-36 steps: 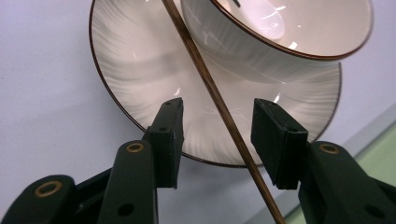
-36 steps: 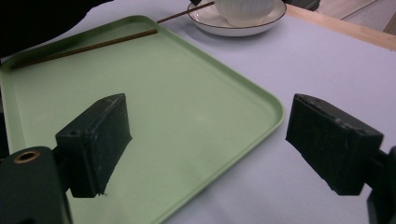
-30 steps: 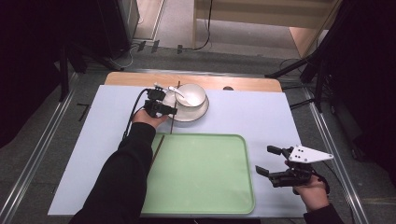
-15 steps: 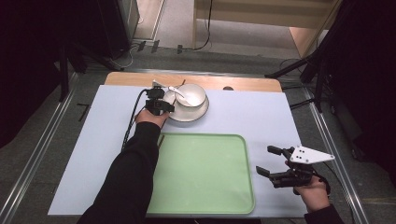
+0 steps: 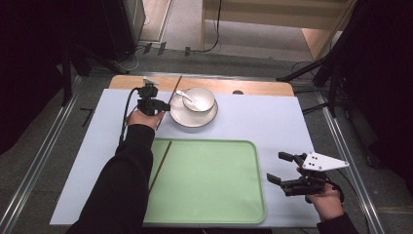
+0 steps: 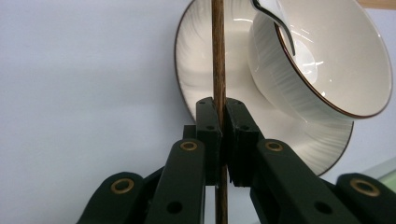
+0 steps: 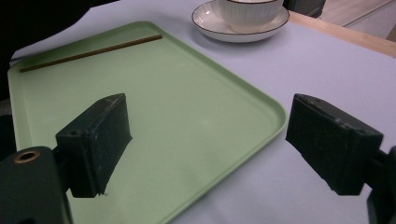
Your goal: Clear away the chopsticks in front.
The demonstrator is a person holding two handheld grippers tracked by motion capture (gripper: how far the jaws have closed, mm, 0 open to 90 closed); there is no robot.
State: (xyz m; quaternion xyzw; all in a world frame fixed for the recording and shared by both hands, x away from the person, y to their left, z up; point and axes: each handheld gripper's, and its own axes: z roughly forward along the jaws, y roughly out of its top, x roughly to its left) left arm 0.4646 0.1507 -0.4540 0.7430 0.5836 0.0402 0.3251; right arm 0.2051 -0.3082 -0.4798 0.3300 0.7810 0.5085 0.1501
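Observation:
My left gripper [image 5: 165, 105] [image 6: 222, 121] is shut on a brown chopstick [image 5: 175, 87] [image 6: 217, 51], which slants up and away beside the white saucer [image 5: 192, 117] [image 6: 201, 70]. On the saucer stands a white bowl [image 5: 198, 99] [image 6: 327, 60] with a white spoon [image 5: 184, 95] leaning in it. A second chopstick [image 5: 160, 163] [image 7: 91, 52] lies along the left side of the green tray [image 5: 209, 204] [image 7: 187, 93]. Right of the tray's near corner, my right gripper [image 5: 276, 167] [image 7: 208, 140] is open with nothing between its jaws.
A pale blue mat [image 5: 272, 122] covers the table, with a strip of bare wood [image 5: 253, 87] along its far edge. The person's dark left sleeve [image 5: 122, 185] crosses the tray's left rim. Metal floor rails run along both sides of the table.
The left hand has moved left and up from the saucer's front edge, and the chopstick it grips has come off the table. The right gripper has stayed put.

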